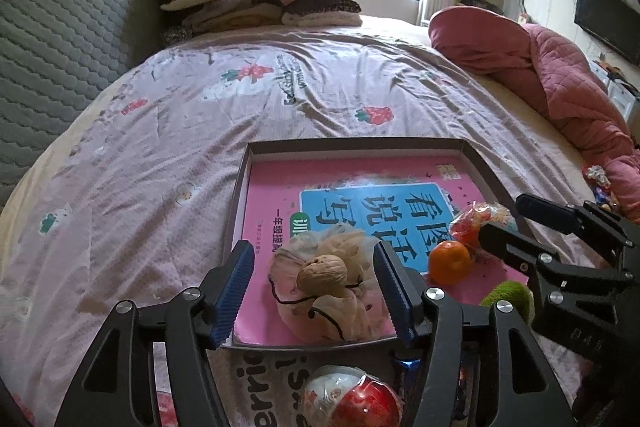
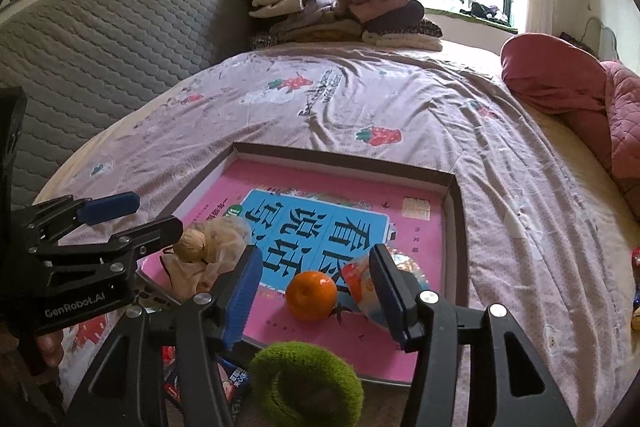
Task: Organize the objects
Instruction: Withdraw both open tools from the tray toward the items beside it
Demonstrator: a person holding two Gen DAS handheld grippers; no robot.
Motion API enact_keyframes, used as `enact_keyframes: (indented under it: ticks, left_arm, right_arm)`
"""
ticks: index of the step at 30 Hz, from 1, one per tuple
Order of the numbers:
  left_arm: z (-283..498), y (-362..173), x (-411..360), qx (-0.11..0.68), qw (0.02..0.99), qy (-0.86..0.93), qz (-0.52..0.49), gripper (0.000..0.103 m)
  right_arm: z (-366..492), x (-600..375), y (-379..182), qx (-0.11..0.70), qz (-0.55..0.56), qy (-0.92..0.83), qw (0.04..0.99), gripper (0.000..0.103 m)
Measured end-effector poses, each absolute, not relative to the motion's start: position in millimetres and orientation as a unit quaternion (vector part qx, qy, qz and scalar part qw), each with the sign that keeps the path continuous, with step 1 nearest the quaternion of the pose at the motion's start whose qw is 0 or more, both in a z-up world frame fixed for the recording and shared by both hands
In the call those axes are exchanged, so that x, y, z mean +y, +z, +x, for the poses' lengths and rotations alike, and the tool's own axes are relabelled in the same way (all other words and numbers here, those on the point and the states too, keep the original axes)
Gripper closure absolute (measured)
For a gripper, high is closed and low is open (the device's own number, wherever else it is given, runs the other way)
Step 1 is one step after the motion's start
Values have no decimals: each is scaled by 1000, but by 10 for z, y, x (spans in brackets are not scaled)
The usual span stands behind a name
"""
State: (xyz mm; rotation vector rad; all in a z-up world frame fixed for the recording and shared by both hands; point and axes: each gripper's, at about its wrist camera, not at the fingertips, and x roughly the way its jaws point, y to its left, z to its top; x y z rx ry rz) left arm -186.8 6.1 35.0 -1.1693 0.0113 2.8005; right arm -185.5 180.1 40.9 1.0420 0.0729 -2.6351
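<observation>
Left gripper [image 1: 316, 291] open, nothing held; walnut [image 1: 322, 275] sits btwn its jaws in tray [image 1: 356, 146]. Right gripper [image 2: 316, 293] open over orange [image 2: 311, 295], nearer to it.

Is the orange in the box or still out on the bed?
In. The orange sits on the pink book inside the box's walls.

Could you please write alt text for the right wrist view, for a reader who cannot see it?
Open blue-padded right gripper frames a small orange mandarin and a clear snack packet on a pink book inside a shallow cardboard tray on a bed. Left gripper is open near a walnut.
</observation>
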Motion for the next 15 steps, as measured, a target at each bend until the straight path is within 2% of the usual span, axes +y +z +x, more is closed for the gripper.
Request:
enact_keyframes:
  ticks: [15]
  left_arm:
    - [-1652,499,75,21,36,934,-354,36]
  right_arm:
    - [-1669,1918,634,22,328,-933,147,47]
